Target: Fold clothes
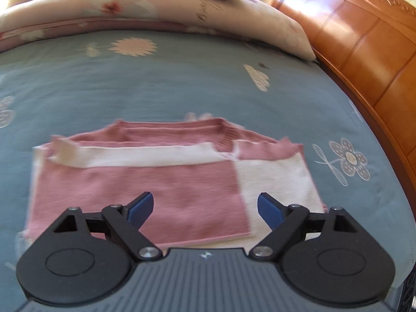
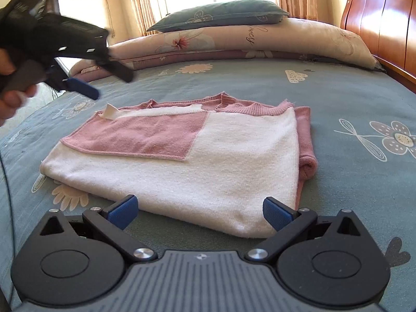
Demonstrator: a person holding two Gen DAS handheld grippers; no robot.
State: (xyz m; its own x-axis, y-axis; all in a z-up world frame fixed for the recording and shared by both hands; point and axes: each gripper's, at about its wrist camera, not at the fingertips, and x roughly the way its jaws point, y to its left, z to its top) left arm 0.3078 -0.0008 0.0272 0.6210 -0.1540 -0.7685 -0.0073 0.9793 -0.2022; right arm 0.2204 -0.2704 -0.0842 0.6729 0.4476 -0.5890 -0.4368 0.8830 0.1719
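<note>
pink-and-white sweater [image 2: 182,156] lies folded compact on the bed [image 2: 338,98], both claws, left [image 1: 205,209] and right [image 2: 200,213], spread apart and empty, little apparently left.

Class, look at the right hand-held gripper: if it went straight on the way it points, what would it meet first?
Probably the folded sweater: its near white edge lies just ahead of the open right hand-held gripper, between the fingers. Depth is hard to judge.
</note>
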